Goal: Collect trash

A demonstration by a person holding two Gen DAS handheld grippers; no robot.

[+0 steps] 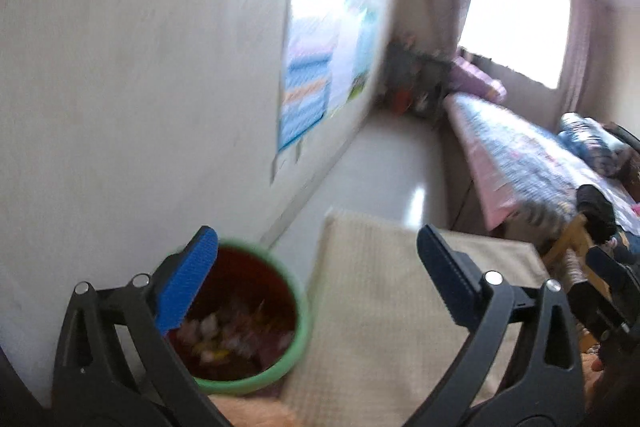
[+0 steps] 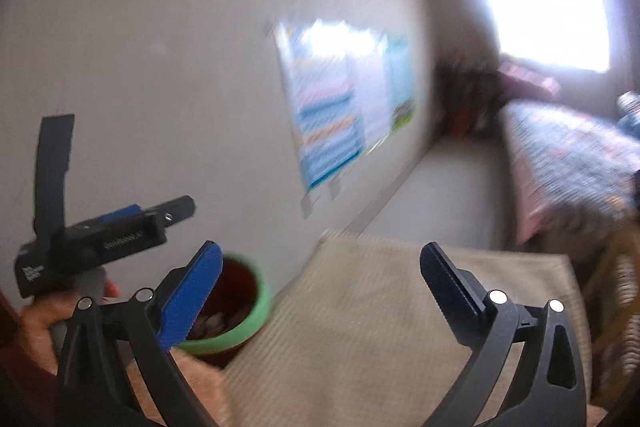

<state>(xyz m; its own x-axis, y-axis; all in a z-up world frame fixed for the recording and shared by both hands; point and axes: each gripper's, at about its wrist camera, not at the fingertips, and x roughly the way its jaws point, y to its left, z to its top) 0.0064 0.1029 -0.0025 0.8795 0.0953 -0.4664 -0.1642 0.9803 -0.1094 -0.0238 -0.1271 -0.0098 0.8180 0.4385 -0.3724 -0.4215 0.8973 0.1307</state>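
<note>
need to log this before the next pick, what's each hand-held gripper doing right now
left hand-held gripper: open wide, holding nothing.
right hand-held gripper: open wide, holding nothing.

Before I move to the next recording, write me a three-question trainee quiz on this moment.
1. True or false: the left tongs are shut on a piece of trash.
2. What sits inside the green-rimmed bin? A) nothing B) mixed scraps C) water
3. Fill in: the bin stands between the wall and a beige ____.

Key
1. False: both the left tongs and the right tongs stand wide open with nothing between their pads.
2. B: pale and yellowish scraps lie at the bottom, too blurred to name.
3. Mat.
</note>
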